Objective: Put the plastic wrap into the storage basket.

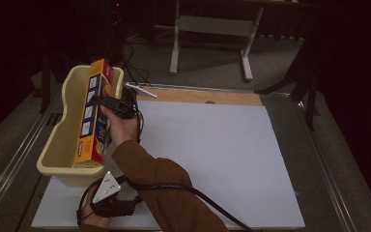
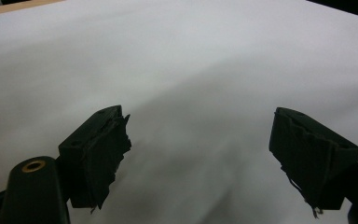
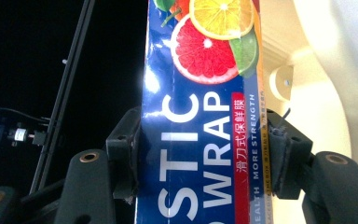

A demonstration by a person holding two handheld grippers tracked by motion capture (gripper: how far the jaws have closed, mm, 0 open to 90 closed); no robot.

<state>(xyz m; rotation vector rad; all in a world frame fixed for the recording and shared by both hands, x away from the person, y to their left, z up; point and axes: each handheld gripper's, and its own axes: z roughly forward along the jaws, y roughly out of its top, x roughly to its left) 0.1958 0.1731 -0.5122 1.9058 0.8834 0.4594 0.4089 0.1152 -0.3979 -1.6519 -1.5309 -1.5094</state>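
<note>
White table (image 1: pixel 212 154), wrap box (image 1: pixel 92 116) between right tongs (image 1: pixel 112 102)

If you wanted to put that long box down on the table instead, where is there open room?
The white sheet is bare from the right gripper across to its right edge and back to the wooden strip. It is crowded at the left: the cream bin holds the plastic wrap box, and the left gripper with its cable sits at the near left corner.

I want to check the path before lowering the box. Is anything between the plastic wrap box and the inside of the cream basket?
Nothing visible: the right tool holds the plastic wrap box already over the basket, whose visible interior looks bare.
</note>
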